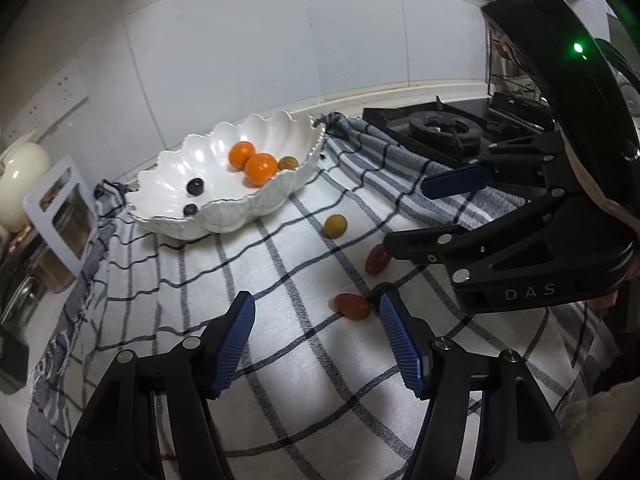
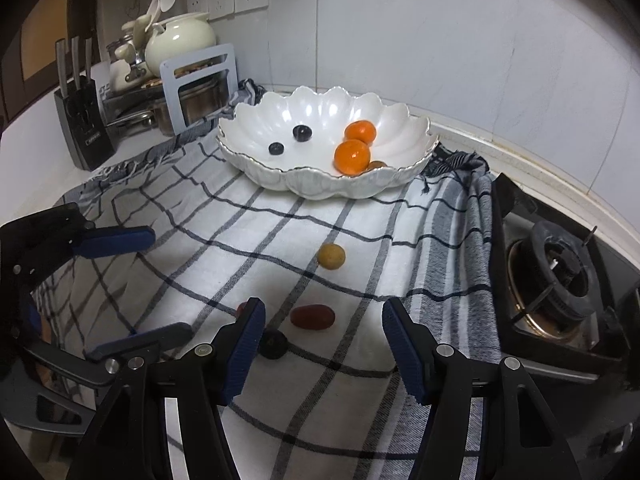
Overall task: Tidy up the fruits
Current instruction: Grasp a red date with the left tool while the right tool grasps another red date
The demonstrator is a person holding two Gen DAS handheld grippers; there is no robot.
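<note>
Fruits partly sorted: two oranges (image 2: 352,156) and two blueberries (image 2: 301,132) sit in the bowl (image 2: 320,184); red grape tomatoes (image 2: 312,316) wait on the cloth (image 2: 240,240). Both my left tongs (image 1: 316,332) and right tongs (image 2: 324,344) gape, released.

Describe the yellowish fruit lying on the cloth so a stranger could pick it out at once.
Start at the white scalloped bowl on the checked cloth, then come toward the grippers across the cloth. The first loose fruit is the yellowish fruit, round and lying alone. The red fruits nearer the grippers are oval, and the dark berry is almost black.
</note>
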